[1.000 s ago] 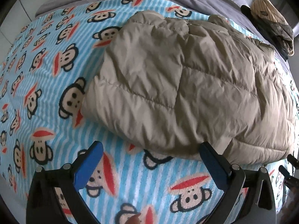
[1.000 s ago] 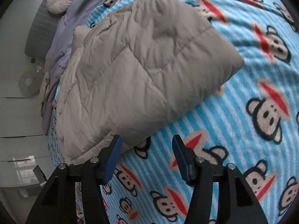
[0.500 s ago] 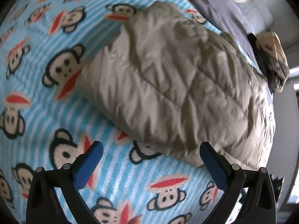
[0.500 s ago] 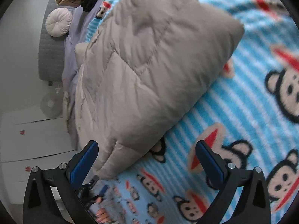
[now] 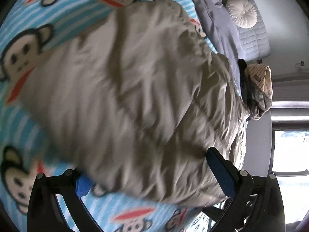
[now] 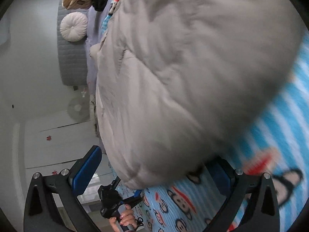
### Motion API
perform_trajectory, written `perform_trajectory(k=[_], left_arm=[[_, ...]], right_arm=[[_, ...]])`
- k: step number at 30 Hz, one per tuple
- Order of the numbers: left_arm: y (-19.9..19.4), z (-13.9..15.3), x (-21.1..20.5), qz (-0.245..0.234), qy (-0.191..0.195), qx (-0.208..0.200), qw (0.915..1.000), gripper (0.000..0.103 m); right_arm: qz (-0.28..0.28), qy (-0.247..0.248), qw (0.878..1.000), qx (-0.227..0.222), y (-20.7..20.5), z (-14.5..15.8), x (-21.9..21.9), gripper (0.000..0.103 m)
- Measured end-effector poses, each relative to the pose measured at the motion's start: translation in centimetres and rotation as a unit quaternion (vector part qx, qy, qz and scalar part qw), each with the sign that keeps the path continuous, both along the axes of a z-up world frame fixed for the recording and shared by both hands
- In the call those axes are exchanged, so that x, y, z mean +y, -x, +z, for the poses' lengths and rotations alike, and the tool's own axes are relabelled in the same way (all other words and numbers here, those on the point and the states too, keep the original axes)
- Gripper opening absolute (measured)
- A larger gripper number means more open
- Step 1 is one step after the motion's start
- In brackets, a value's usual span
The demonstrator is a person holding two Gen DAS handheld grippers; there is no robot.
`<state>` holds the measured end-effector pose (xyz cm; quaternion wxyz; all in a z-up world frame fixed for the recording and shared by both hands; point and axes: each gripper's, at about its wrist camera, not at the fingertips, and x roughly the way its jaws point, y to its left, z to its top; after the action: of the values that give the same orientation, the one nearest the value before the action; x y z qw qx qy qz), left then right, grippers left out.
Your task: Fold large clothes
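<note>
A beige quilted puffer jacket [image 5: 135, 89] lies folded on a blue striped monkey-print blanket [image 5: 21, 133]. My left gripper [image 5: 151, 177] stands wide open at the jacket's near edge. The padded hem bulges between its blue pads without being squeezed. In the right wrist view the same jacket [image 6: 189, 73] fills most of the frame. My right gripper [image 6: 152, 172] is also wide open, with the jacket's lower corner between its fingers. The right finger's pad is half hidden under the fabric. Motion blurs both views.
A round white cushion [image 5: 241, 11] leans on a grey quilted headboard [image 6: 69, 61]. A pile of folded clothes [image 5: 258, 89] sits beyond the jacket on a grey sheet [image 5: 216, 19]. A person's hand [image 6: 123, 219] holds the other gripper's handle at the bed's edge.
Both grippers dropped toward the jacket's near edge and rolled, so the jacket now sits between their fingers. The right gripper's jaws spread from half open to wide.
</note>
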<state>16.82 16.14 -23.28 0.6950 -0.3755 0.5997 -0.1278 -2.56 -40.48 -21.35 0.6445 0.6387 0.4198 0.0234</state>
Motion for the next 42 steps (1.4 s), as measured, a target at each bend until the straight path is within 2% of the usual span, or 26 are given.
perform_trajectory(k=[3,4,5,6,7,8,9,10,11,13,16,20,26,31,32,33,34,37,38,40,42], left_arm=[[-1.2,-0.7,-0.8,0.009,-0.006,0.004,0.9999,0.103],[-1.5,-0.5,-0.6,0.012,-0.009,0.001,0.9999,0.095],[-1.6,-0.3,-0.6,0.015,-0.013,-0.005,0.9998,0.071],[-1.6,0.0,-0.7,0.013,-0.009,-0.011,0.9998,0.057],[-1.6,0.2,-0.7,0.010,-0.001,-0.016,0.9998,0.039],[-1.6,0.5,-0.5,0.009,0.004,-0.025,0.9996,0.029],[-1.4,1.1,-0.4,0.004,0.001,-0.034,0.9994,0.025],[-1.4,1.7,-0.3,-0.005,-0.004,-0.045,0.9990,0.022],[-1.2,2.5,-0.4,-0.014,-0.012,-0.054,0.9983,0.021],[-0.5,3.8,-0.4,-0.026,-0.018,-0.068,0.9972,0.020],[1.2,5.4,0.2,-0.039,-0.023,-0.074,0.9962,0.020],[4.8,6.8,1.4,-0.064,-0.028,-0.071,0.9951,0.020],[12.4,6.1,4.5,-0.084,-0.026,-0.031,0.9957,0.020],[16.8,3.8,5.5,-0.094,-0.053,0.011,0.9941,0.023],[17.3,2.9,5.6,-0.091,-0.068,0.028,0.9932,0.035],[17.4,2.5,5.5,-0.084,-0.088,0.040,0.9918,0.044],[17.4,2.4,5.5,-0.078,-0.105,0.048,0.9902,0.059],[17.6,3.7,6.2,-0.083,-0.136,0.055,0.9857,0.060],[17.5,4.3,6.4,-0.091,-0.150,0.055,0.9830,0.060],[17.7,6.0,7.0,-0.108,-0.180,0.050,0.9764,0.060],[18.1,7.9,8.0,-0.112,-0.206,0.036,0.9714,0.060]], right_arm=[[0.001,0.003,1.000,-0.004,-1.6,-0.7,0.5,0.103],[0.000,0.007,1.000,-0.001,-2.1,-0.7,0.6,0.103],[-0.003,0.008,1.000,0.004,-2.3,-0.8,0.9,0.103],[-0.009,0.005,1.000,0.008,-2.3,-0.8,1.0,0.102],[-0.017,-0.001,1.000,0.013,-2.1,-0.8,0.9,0.094],[-0.026,-0.006,0.999,0.020,-1.8,-0.9,0.8,0.083],[-0.029,-0.011,0.999,0.030,-1.5,-1.0,0.7,0.052],[-0.032,-0.018,0.999,0.029,-1.2,-1.1,0.5,0.043],[-0.033,-0.020,0.999,0.021,-0.9,-0.9,0.5,0.038],[-0.026,-0.013,1.000,0.010,-0.6,-0.2,0.5,0.029],[-0.015,-0.009,1.000,-0.003,0.3,1.1,0.5,0.026],[0.012,-0.006,1.000,-0.001,3.4,2.3,1.0,0.026],[0.026,-0.023,0.999,0.019,10.5,2.7,2.4,0.026],[0.033,-0.028,0.998,0.051,16.1,1.6,4.0,0.027],[0.032,-0.026,0.997,0.062,16.5,1.1,4.1,0.029],[0.031,-0.019,0.996,0.086,17.0,0.2,4.2,0.036],[0.029,-0.015,0.994,0.100,17.2,-0.4,4.2,0.045],[0.037,0.004,0.992,0.122,16.9,-0.1,4.1,0.054],[0.048,0.018,0.991,0.127,16.8,0.6,4.1,0.056],[0.083,0.050,0.986,0.139,16.6,2.3,4.4,0.073],[0.110,0.078,0.981,0.138,16.9,4.3,4.7,0.077]])
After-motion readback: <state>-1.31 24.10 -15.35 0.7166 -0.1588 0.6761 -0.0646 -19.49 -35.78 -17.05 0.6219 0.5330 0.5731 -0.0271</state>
